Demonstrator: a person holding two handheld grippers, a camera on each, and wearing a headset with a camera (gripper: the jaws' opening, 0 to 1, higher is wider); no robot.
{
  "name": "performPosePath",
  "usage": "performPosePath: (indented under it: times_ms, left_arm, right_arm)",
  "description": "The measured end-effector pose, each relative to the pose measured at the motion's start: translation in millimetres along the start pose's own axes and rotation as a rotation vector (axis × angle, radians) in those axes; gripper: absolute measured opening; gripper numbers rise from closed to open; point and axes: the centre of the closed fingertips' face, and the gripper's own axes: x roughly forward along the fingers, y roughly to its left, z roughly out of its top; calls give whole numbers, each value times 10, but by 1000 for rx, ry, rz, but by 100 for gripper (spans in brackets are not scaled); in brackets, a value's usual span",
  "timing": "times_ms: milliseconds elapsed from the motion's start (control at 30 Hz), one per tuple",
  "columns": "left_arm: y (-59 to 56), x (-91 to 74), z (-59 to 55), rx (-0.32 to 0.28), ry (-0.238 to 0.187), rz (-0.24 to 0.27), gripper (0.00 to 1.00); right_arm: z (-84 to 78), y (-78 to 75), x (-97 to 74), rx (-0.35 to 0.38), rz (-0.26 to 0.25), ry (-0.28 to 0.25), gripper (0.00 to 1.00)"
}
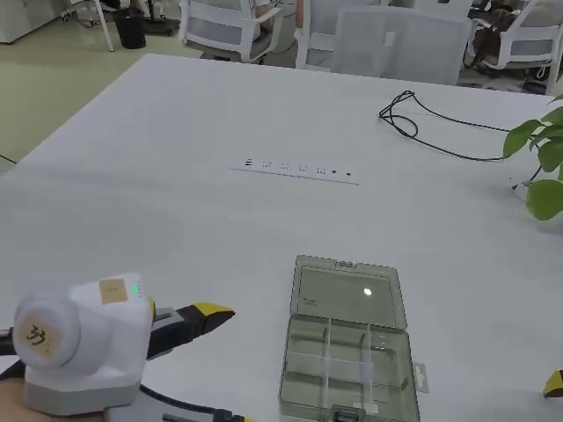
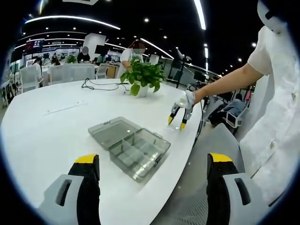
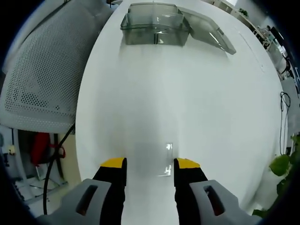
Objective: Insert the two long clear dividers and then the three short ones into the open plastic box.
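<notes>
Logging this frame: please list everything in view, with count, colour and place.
table: one, white, under everything.
plastic box: one, clear grey, lid open, near the table's front edge; dividers inside, count unclear.
loose clear piece: one, on the table just ahead of the right gripper's jaws.
socket strip: one, white, mid-table.
cable: one, black, far right.
potted plant: one, green, at the table's edge.
office chairs: several, white, beyond the table.
mesh chair: one, white, beside the table.
left gripper: grey, black, yellow-tipped; jaws wide open.
right gripper: same colours; jaws open.
</notes>
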Motion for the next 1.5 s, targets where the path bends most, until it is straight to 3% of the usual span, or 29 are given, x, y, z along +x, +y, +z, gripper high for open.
performPosePath:
  times_ms: [400, 867, 1167, 1500]
  left_arm:
    - [-7, -10, -6, 1, 1, 1, 97]
    - [-22, -30, 11, 8, -5, -5, 97]
    - [-37, -31, 31, 20, -8, -18, 97]
    - [-66, -19, 138, 39, -25, -43, 96]
  right_arm:
    - [10, -21, -2, 20, -15, 2, 33]
    - [41, 11, -3, 27, -23, 26, 33]
    - [254, -67, -184, 48, -94, -9, 33]
    - [682, -133, -556, 93, -209, -96, 32]
